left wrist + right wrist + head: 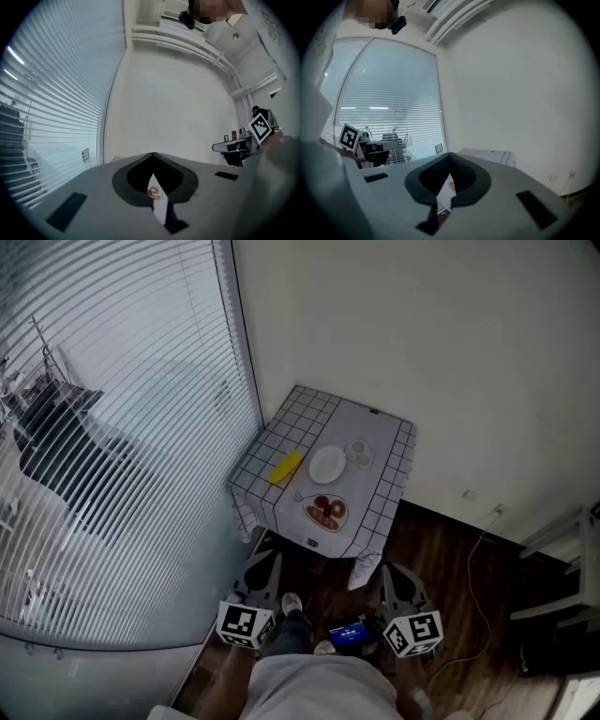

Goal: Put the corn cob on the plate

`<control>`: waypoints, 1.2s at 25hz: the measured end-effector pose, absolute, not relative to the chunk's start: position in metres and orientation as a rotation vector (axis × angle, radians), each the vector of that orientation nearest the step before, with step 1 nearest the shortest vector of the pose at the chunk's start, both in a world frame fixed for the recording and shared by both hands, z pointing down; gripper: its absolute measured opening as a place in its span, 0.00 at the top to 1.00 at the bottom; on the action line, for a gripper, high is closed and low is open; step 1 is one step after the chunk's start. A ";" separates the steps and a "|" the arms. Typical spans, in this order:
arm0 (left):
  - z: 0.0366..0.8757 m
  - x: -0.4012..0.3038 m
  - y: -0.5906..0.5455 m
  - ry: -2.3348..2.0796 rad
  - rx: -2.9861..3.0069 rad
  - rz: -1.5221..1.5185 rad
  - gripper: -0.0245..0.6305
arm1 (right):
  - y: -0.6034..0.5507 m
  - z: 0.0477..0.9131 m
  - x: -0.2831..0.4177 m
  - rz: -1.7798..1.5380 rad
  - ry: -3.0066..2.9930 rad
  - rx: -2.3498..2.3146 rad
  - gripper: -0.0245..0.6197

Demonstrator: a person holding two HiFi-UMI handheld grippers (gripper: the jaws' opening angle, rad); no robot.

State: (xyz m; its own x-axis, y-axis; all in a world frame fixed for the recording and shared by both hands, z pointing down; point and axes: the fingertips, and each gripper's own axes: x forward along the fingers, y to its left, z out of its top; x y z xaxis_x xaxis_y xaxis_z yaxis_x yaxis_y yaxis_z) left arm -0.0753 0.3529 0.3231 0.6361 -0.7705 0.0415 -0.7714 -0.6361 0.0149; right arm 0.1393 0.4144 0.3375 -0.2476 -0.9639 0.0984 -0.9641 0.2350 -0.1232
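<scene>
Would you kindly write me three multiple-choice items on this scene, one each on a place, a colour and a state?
1. Seen from the head view, where is the corn cob relative to the plate?
A on it
B left of it, on the tablecloth
C right of it

2. What colour is the plate?
A white
B blue
C black

3. How do the left gripper fingers stand?
A shut, empty
B wide open
C shut on the corn cob

Answers: B, the cob lies apart on the cloth; A, the plate is plain white; A, the fingers meet with nothing between them.
</scene>
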 end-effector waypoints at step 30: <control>0.355 -0.075 0.206 -1.458 2.775 0.231 0.95 | 0.269 0.354 0.147 0.243 -2.483 1.777 0.95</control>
State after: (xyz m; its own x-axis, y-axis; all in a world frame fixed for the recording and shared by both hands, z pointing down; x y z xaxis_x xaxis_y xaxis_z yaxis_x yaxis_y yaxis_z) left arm -0.0754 0.2063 0.3547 0.5591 -0.8190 0.1290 -0.8188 -0.5699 -0.0694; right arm 0.1471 0.2695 0.3535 -0.3246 -0.9330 0.1555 -0.9454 0.3151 -0.0827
